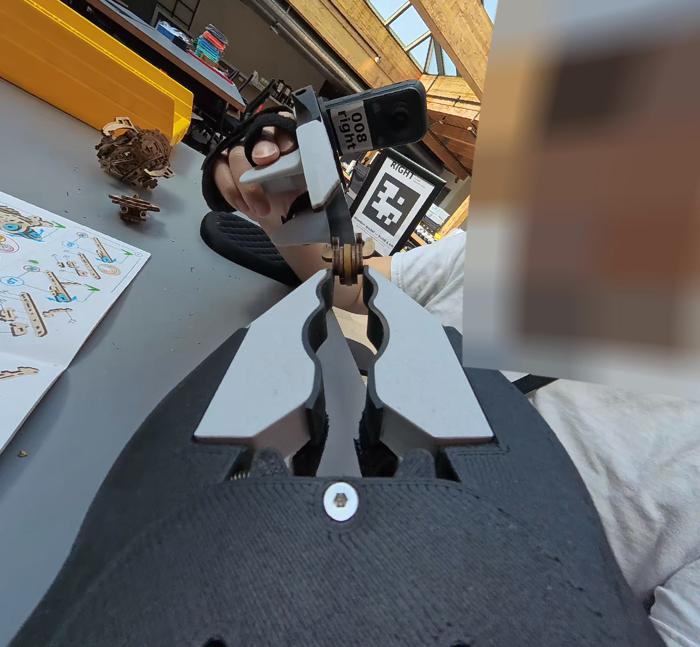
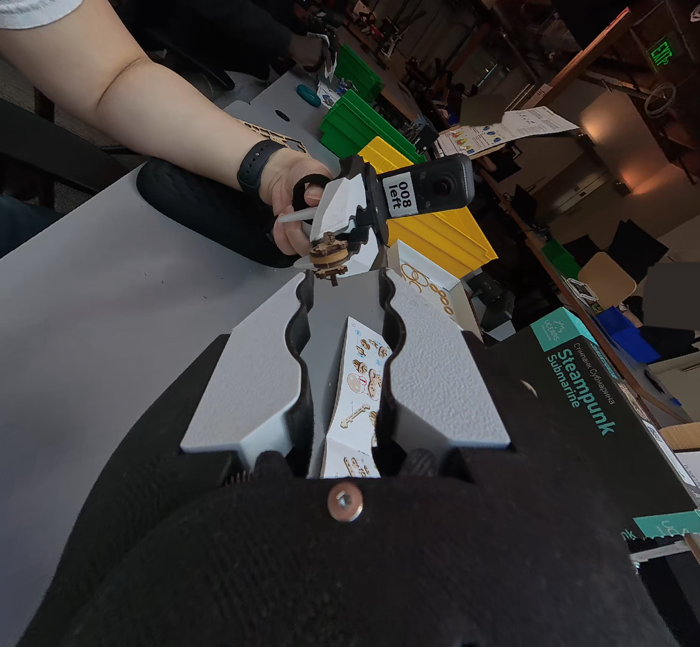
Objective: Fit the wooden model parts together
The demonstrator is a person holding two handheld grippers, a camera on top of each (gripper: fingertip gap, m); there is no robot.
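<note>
The grey table [image 1: 159,344] took up most of the scene, with a yellow bin [image 1: 87,72] along its far left edge, probably just there to keep loose kit bits handy. Near left lay the instruction sheet [image 1: 57,280], spread flat so the diagrams could be checked mid-build. Far left, between the sheet and the bin, sat a bigger wooden assembly [image 1: 132,153] and a smaller stacked piece [image 1: 133,207], parked well apart from the action, I'd guess waiting their turn. Both tools were lifted off the table and met in the middle. The left gripper [image 1: 346,273] had its fingers nearly together, pinching the little wooden disc part [image 1: 345,259] by its faces, so it was held up in the air, not resting on anything. The right gripper [image 2: 346,274] came at it from the other side with its fingers spread, one tip just beside the part and nothing clamped, so to me it looked like it was there to press or steady something onto it. Tiny wood crumbs [image 1: 191,269] were scattered on the table
</note>
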